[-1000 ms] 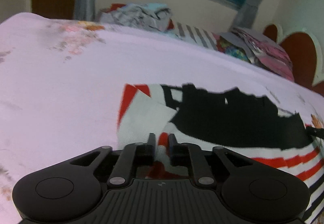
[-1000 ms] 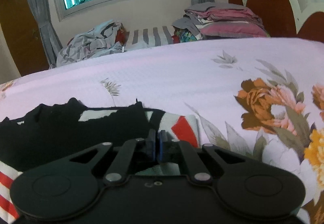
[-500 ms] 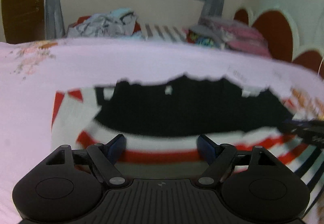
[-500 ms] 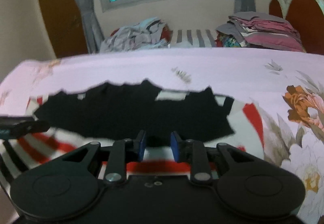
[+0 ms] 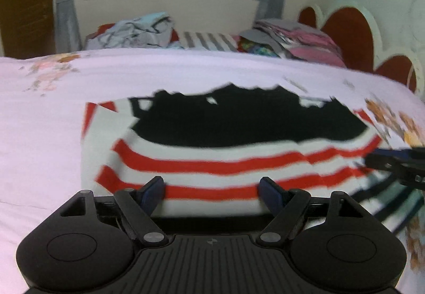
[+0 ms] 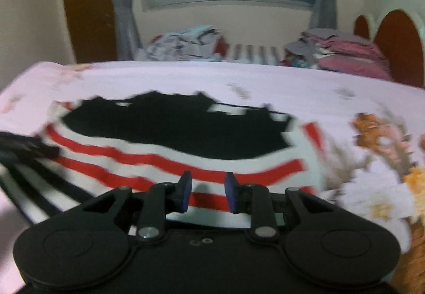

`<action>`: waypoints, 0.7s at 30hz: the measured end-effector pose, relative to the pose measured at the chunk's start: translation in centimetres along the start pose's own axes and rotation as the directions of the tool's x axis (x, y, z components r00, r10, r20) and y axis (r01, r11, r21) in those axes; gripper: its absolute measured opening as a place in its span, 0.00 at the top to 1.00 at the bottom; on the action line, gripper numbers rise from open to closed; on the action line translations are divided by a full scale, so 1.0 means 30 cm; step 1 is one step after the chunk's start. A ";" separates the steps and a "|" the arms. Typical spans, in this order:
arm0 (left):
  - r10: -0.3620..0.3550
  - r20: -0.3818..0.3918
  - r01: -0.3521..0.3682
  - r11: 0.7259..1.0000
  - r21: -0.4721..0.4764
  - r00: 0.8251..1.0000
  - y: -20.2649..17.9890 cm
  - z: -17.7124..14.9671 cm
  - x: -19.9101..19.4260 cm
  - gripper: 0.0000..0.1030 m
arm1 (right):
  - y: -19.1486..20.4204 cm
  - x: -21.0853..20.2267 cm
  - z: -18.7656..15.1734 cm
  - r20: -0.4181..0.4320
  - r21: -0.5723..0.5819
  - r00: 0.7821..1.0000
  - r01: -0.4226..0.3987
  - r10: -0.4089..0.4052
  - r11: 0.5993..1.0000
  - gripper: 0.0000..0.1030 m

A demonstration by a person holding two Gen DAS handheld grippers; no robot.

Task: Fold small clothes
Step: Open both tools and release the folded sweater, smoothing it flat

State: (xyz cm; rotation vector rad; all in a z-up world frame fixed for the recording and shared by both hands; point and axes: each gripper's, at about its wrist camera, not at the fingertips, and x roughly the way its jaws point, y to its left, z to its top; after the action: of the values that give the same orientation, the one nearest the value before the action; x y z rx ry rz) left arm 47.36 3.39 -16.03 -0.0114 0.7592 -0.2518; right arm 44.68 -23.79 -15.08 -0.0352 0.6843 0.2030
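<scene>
striped garment (image 5: 225, 161) lies flat on bed (image 5: 39, 134); left tongs (image 5: 212, 189) and right tongs (image 6: 207, 191) gape, empty.

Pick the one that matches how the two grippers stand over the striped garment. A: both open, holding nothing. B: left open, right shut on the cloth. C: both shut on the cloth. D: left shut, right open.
A: the left gripper and the right gripper both show a clear gap between their blue fingers, with the striped garment lying flat on the bed beyond them.
</scene>
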 end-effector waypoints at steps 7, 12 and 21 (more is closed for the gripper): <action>0.006 -0.012 -0.006 1.000 -0.012 1.000 0.095 -0.071 -0.035 0.24 | -0.019 -0.027 -0.092 -0.057 -0.051 0.990 0.125 -0.128 0.991 0.72; 0.001 -0.011 -0.001 1.000 -0.018 1.000 0.130 -0.080 -0.066 0.24 | -0.123 -0.093 -0.140 -0.073 0.016 0.975 0.213 -0.212 0.977 0.72; -0.022 -0.047 0.015 0.991 -0.133 0.999 0.173 -0.062 -0.115 0.24 | -0.079 -0.151 -0.102 -0.081 0.119 0.983 0.173 -0.164 0.978 0.69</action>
State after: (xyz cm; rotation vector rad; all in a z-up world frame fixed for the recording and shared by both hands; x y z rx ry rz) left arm 44.85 9.37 -15.57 -0.1382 0.8231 -0.2195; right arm 39.82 -27.21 -14.66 0.0204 0.7596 -0.0045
